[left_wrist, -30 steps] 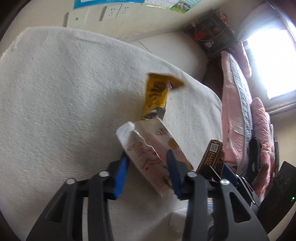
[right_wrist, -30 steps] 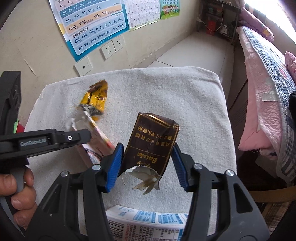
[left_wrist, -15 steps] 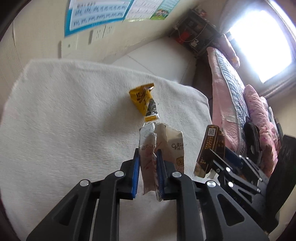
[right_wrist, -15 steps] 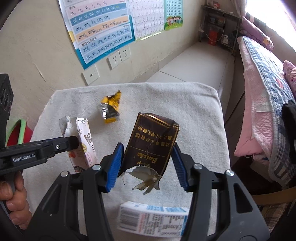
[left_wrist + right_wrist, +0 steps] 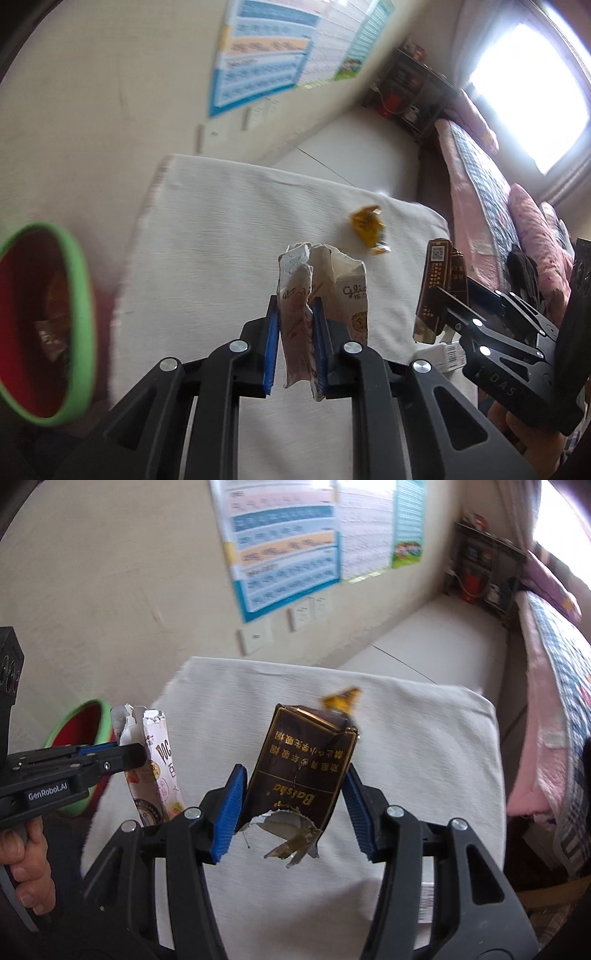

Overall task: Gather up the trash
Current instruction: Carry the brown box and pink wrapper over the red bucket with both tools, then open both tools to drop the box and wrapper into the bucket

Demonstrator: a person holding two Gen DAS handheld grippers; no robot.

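Both held pieces of trash have lifted off the counter (image 5: 424,738) since the earlier frame, and a green-rimmed red bin (image 5: 44,317) has come into view past the counter's left edge. The left hand-held gripper (image 5: 295,343) is clamped on a torn white snack box (image 5: 295,325), squeezing it flat and upright above the counter. The right hand-held gripper (image 5: 293,812) is clamped on a crumpled brown cigarette pack (image 5: 303,764), torn end toward the camera. A yellow wrapper (image 5: 369,229) lies on the counter toward its far right corner. A white barcoded box (image 5: 441,356) lies at the near edge, partly hidden by the right gripper.
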